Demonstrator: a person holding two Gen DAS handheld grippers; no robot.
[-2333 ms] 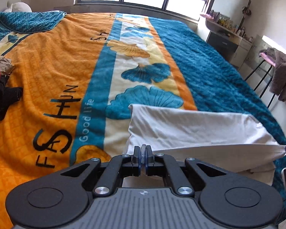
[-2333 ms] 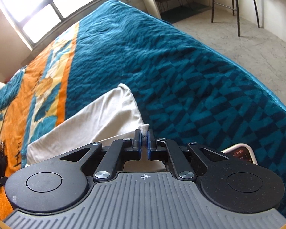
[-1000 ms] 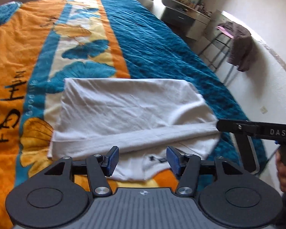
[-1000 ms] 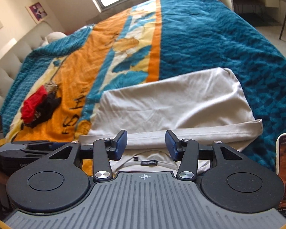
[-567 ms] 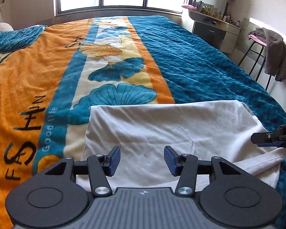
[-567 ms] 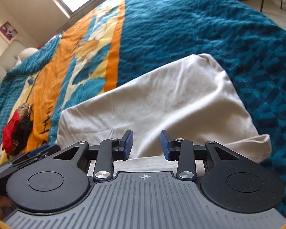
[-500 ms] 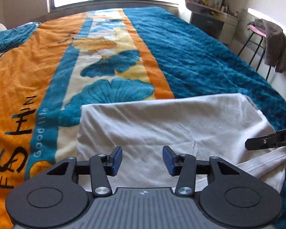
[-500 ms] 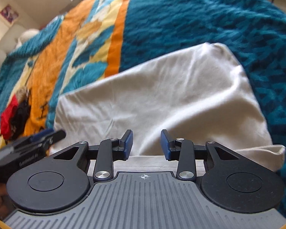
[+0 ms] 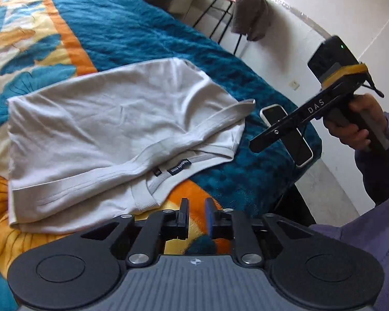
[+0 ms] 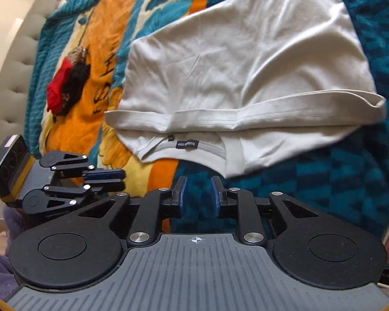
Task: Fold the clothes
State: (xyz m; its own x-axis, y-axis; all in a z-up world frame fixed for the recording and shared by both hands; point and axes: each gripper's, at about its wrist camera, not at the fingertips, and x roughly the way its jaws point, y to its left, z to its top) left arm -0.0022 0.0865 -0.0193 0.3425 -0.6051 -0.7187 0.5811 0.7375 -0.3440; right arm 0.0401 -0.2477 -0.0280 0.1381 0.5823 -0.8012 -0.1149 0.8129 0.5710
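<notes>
The letters "DAS" stand in white on the black arm of the right tongs [image 9: 254, 145], right of centre in the left wrist view. A small black neck label [image 10: 187, 144] on the white T-shirt [image 10: 233, 64] carries white lettering, too small to read. Dark characters on the orange bedspread [image 10: 101, 83], left of the shirt, are illegible.

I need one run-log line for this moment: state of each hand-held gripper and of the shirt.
left hand-held gripper: open, empty | right hand-held gripper: open, empty | pale grey cotton T-shirt: folded once, lying on bed, hem over collar | bedspread: teal and orange
</notes>
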